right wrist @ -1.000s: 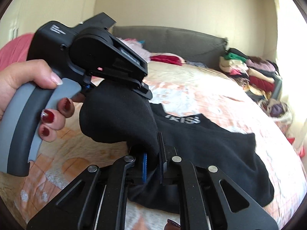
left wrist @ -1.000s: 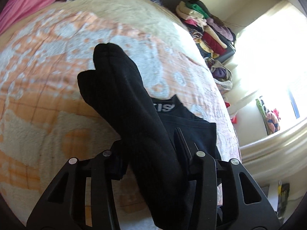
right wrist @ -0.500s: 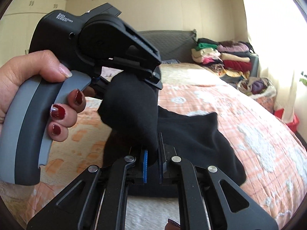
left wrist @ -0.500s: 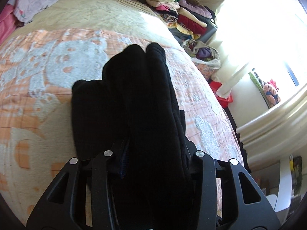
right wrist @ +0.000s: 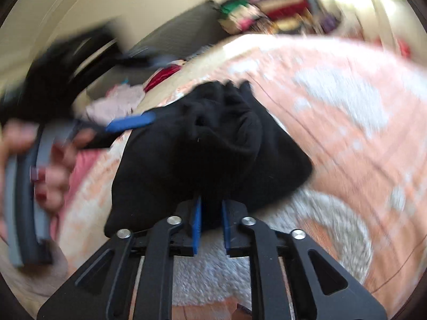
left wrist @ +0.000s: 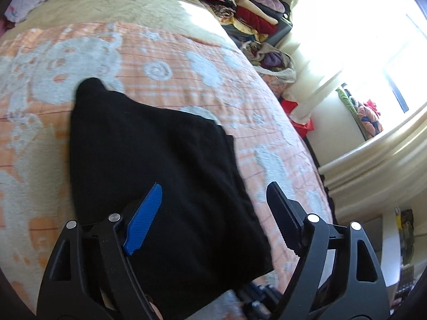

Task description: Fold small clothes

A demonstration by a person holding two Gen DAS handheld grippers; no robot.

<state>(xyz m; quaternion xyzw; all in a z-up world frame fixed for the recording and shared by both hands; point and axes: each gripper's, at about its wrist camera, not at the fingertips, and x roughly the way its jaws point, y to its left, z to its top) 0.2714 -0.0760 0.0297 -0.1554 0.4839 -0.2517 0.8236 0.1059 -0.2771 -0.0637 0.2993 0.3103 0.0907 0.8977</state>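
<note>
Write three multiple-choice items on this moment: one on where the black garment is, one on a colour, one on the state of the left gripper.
1. The black garment lies on:
A. the bedspread
B. a chair
C. the floor

2. The bedspread is mostly:
A. green
B. orange and white
C. purple

3. The left gripper is:
A. shut on the garment
B. open
C. out of view

Answers:
1 A, the cloth rests on the patterned cover.
2 B, orange checks with white shapes.
3 B, its fingers stand wide apart over the cloth, while the right gripper pinches the garment's edge.
</note>
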